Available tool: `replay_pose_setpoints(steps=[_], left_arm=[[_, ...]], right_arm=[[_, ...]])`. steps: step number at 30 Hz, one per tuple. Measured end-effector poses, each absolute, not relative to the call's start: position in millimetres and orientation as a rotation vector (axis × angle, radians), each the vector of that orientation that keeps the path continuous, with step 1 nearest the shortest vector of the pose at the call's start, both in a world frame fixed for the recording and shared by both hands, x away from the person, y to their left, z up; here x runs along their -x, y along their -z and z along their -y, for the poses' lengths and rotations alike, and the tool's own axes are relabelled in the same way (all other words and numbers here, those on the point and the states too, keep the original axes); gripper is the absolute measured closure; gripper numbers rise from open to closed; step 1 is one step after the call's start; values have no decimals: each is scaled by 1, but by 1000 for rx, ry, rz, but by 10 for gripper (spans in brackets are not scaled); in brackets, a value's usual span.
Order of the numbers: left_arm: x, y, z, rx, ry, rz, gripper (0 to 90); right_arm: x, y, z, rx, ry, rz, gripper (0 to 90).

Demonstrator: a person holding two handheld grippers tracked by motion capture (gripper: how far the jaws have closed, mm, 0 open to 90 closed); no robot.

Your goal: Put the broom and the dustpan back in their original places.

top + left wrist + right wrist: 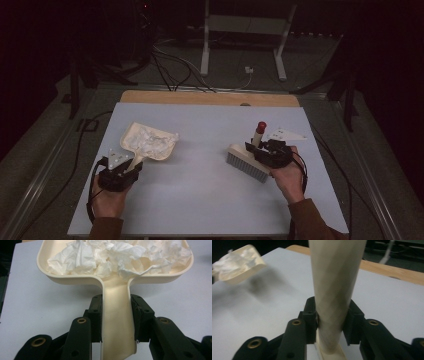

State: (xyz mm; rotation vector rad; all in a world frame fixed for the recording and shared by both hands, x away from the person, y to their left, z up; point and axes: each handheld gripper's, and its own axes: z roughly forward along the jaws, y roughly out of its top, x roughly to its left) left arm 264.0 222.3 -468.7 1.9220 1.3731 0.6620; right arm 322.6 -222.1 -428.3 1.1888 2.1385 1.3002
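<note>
I see the table (pixel 200 200), pale blue-grey top with a wooden strip along its far edge, everything on it.

Dustpan (pixel 150 141): cream plastic, left half of the table, well apart from the brush. Long axis runs diagonally in the high view; handle points back toward my left hand, open mouth faces away and to the right. Pan looks tilted, mouth end a bit raised in the right gripper view, but I can't tell for sure whether it touches the top. Crumpled white paper (pixel 117 257) fills the scoop.

Brush (pixel 248 163): right half of the table. Bristle block lies long, slanting from upper left to lower right in the high view, bristles facing down toward the table. Its handle (pixel 334 290) stands up and leans away from me, cream shaft with a red cap (pixel 261 126) at the top end.

Left gripper (pixel 131 168): jaws closed on the dustpan handle (pixel 117 322), one pad on each flat side, low on the shaft just below where it flares into the pan.

Right gripper (pixel 257 147): jaws clamped on the brush handle near its base, pads pressing both sides, just above the block. Slight blur in that view.
</note>
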Motion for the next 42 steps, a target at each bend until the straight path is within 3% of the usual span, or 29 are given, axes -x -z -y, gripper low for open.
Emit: replay_pose_setpoints(steps=[11, 24, 42], left_arm=[[-267, 479, -218, -1871, -693, -1449, 664], [-267, 477, -213, -1880, -705, -1431, 664], [-269, 475, -213, -1885, -704, -1429, 664]], right_arm=[[-322, 423, 236, -1144, -1307, -2155, 704], [-310, 403, 273, -925, -1310, -2310, 705], [-296, 398, 321, -865, -1425, -2589, 708]])
